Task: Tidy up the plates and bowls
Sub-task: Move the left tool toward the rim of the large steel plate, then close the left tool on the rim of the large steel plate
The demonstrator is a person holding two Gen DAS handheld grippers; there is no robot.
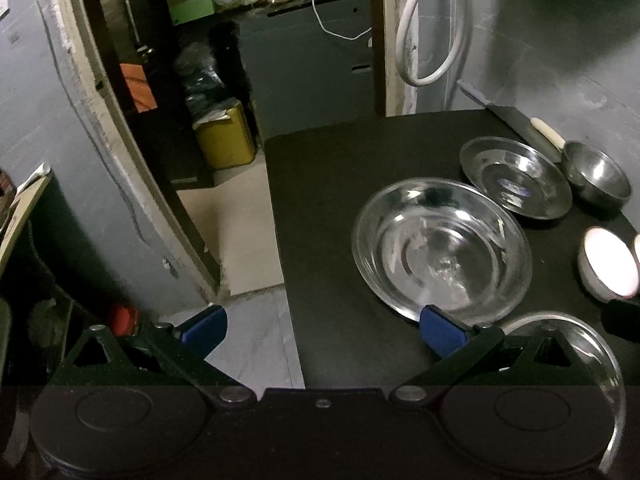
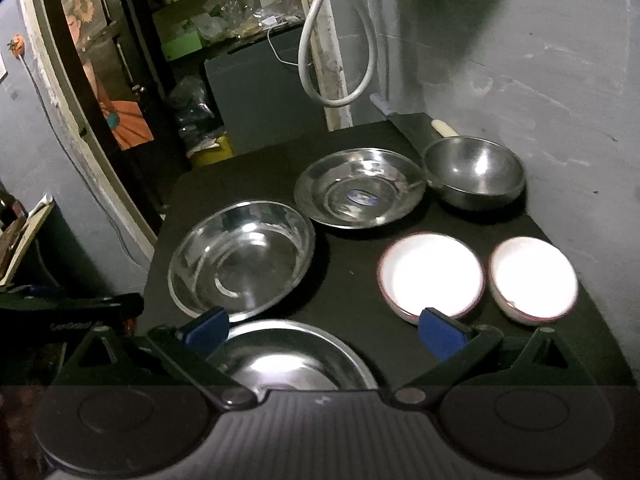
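Note:
On a black table (image 2: 352,292) sit a clear glass bowl (image 2: 240,258), a steel plate (image 2: 360,192) with a sticker, a deep steel bowl (image 2: 476,172), two white bowls (image 2: 432,276) (image 2: 534,276) and a near steel plate (image 2: 288,356). My right gripper (image 2: 324,334) is open above the near steel plate. My left gripper (image 1: 324,326) is open at the table's left edge, just short of the glass bowl (image 1: 440,248). The left wrist view also shows the steel plate (image 1: 516,178), the deep steel bowl (image 1: 598,176), one white bowl (image 1: 608,266) and the near plate (image 1: 580,344).
A knife with a pale handle (image 2: 442,127) lies at the table's back edge by the grey wall. A white hose (image 2: 340,48) hangs behind. A doorway with a yellow can (image 1: 226,140) and clutter opens to the left; the floor drops off beside the table.

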